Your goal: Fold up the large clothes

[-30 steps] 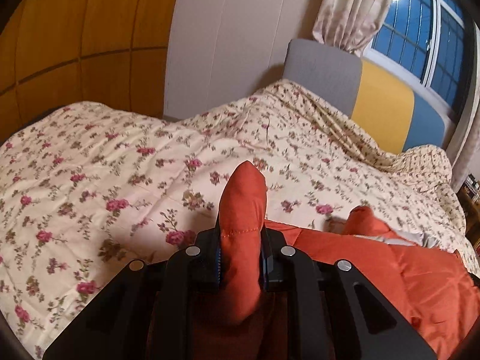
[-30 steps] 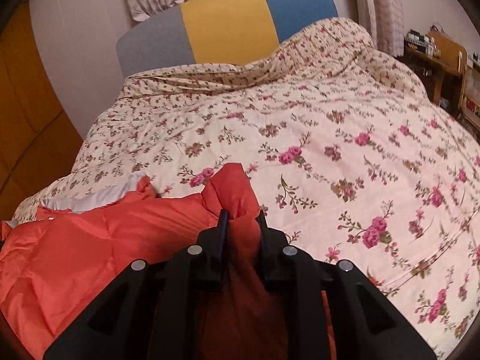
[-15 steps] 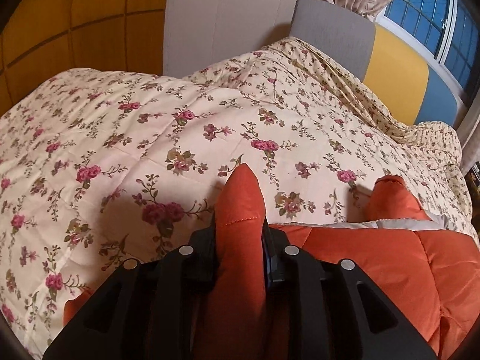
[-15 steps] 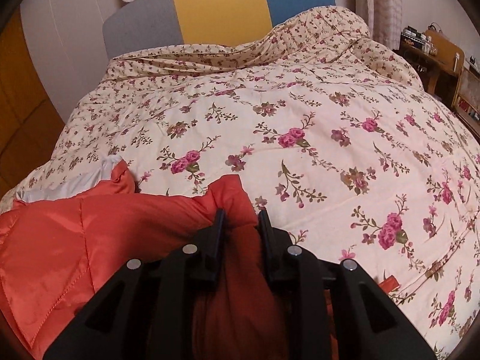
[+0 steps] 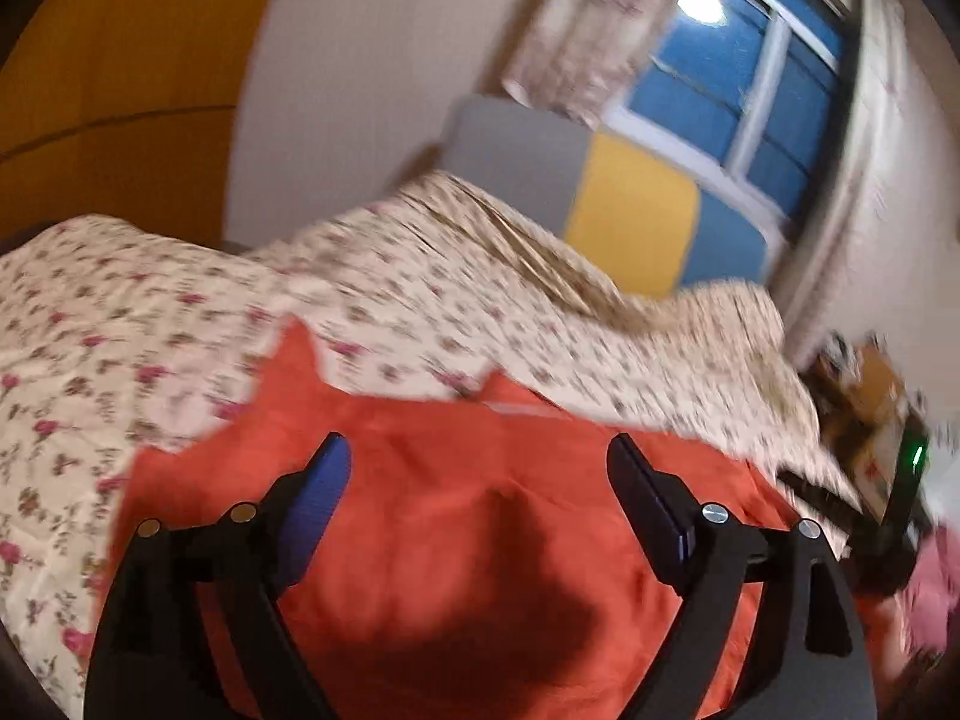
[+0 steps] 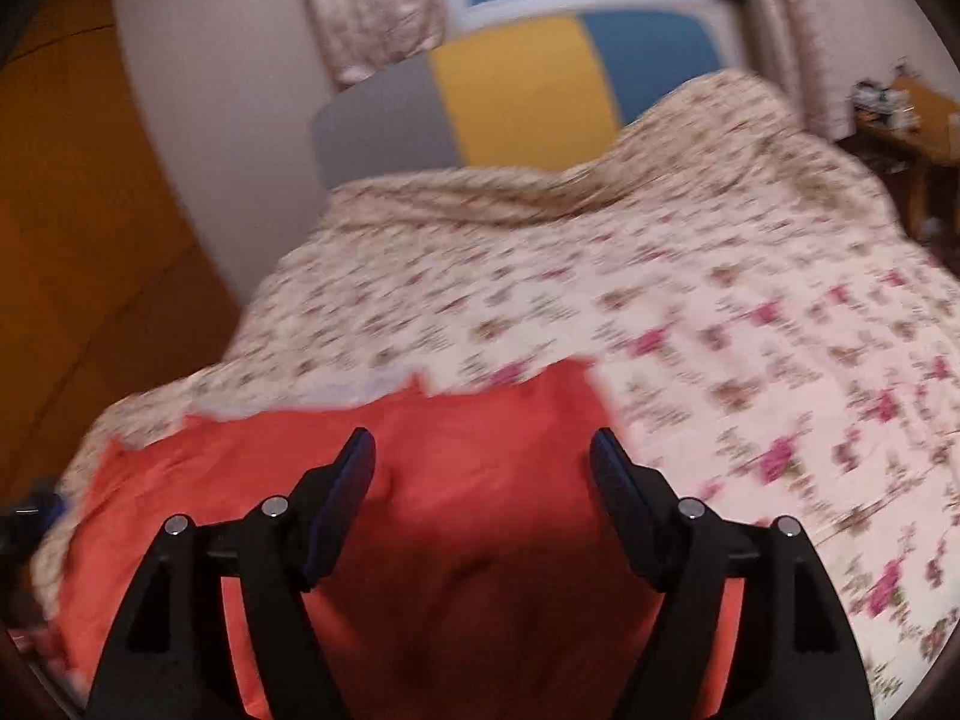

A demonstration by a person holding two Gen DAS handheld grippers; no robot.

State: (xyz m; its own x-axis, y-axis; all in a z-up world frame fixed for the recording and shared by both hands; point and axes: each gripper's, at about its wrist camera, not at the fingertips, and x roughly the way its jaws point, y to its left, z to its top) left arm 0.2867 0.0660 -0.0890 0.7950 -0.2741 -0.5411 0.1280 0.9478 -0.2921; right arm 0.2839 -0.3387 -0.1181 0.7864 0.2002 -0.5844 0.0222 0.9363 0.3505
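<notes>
An orange padded garment [image 5: 456, 516] lies on the floral bedspread [image 5: 180, 324]; it also shows in the right wrist view [image 6: 480, 480]. My left gripper [image 5: 480, 456] is open and empty, its jaws wide apart above the garment. My right gripper [image 6: 483, 450] is open and empty too, above the garment's right part. A strip of pale lining [image 6: 360, 384] shows at the garment's far edge. Both views are motion-blurred.
The floral bedspread [image 6: 720, 312] covers the bed up to a grey, yellow and blue headboard [image 6: 516, 90]. A window with curtains [image 5: 744, 78] is behind it. A wooden side table with clutter [image 6: 900, 120] stands at the right. An orange wardrobe [image 5: 108, 90] is at the left.
Both grippers let go of the orange garment and opened wide. Both pulled back and lifted, and the garment now lies flat on the bed.
</notes>
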